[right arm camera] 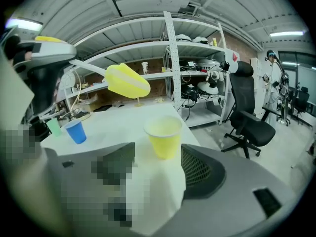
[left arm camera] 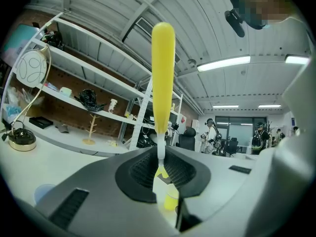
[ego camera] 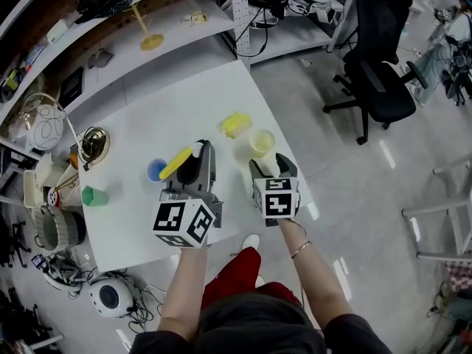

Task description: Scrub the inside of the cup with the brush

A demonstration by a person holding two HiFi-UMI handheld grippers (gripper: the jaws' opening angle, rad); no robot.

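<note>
White table point(ego camera: 169, 116) — shelving point(ego camera: 173, 17), grey floor point(ego camera: 354, 175)

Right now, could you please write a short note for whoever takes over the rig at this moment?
Left gripper: shut on the brush, gripped at its thin white neck, over the table.
Right gripper: open and empty. The yellow cup stands upright on the table just ahead of its jaws, untouched.
Done: brush is in hand.
Left: grip the cup, bring the brush into it, scrub the inside.
Blue cup and green cup stand further left, probably not needed.
</note>
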